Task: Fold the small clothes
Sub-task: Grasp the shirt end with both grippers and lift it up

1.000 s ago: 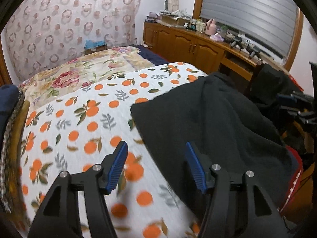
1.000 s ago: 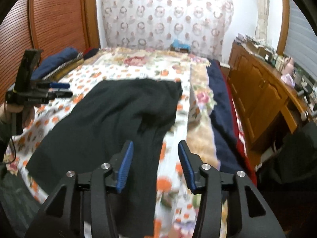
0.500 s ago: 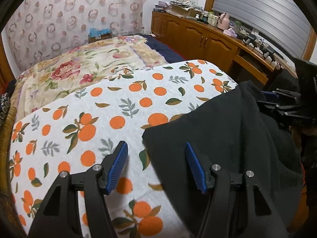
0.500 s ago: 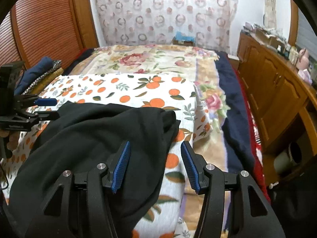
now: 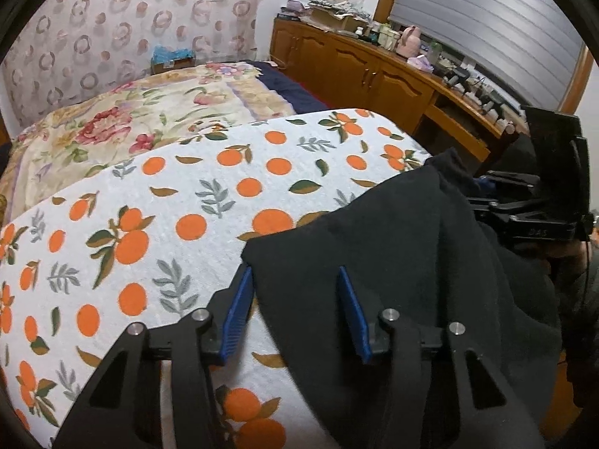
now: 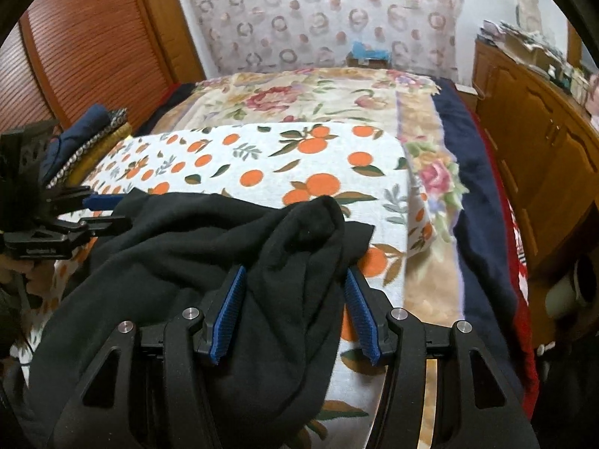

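Both tongs — left point(image 5: 294, 308), right point(image 6: 294, 308) — just narrowing, unclamped astride the black garment point(image 5: 393, 262)

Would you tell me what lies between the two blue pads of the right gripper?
Bunched cloth of the black garment fills the gap of the right gripper, whose jaws have just been closing; the right wrist view shows this.

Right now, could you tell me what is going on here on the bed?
A person with a gripper in each hand is working on a black garment lying on the orange-print cloth. The left gripper straddles one of its edges, jaws just closing. The right gripper has bunched fabric between its jaws, also closing. Neither pinches it firmly yet.
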`<action>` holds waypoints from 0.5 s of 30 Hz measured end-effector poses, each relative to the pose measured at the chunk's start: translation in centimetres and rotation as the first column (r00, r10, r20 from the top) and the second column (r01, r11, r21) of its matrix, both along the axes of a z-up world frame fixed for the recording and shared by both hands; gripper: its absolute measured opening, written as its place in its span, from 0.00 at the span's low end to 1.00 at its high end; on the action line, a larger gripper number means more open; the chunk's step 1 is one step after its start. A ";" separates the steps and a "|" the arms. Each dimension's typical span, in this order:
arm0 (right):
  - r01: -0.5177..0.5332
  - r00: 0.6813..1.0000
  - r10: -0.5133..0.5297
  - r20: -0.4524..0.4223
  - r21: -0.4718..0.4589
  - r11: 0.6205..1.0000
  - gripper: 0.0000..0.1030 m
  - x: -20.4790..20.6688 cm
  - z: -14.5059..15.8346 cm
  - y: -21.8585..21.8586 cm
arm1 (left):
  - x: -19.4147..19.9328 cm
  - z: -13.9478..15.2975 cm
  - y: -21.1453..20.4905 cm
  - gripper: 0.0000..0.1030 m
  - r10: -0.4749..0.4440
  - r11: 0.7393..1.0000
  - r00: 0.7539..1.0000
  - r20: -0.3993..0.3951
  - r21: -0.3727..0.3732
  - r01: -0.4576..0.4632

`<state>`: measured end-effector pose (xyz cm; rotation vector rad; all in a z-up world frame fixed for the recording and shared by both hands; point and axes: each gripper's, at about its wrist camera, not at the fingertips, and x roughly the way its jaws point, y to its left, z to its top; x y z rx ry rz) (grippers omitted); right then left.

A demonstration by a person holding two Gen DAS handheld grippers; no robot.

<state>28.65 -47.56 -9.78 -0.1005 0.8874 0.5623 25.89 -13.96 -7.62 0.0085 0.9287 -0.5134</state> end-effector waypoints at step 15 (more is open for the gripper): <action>0.003 0.971 -0.032 0.237 0.122 0.993 0.08 -6.8 8.3 0.5 | -8.4 11.4 1.8 0.06 0.024 0.992 0.960 0.278 -0.122 0.011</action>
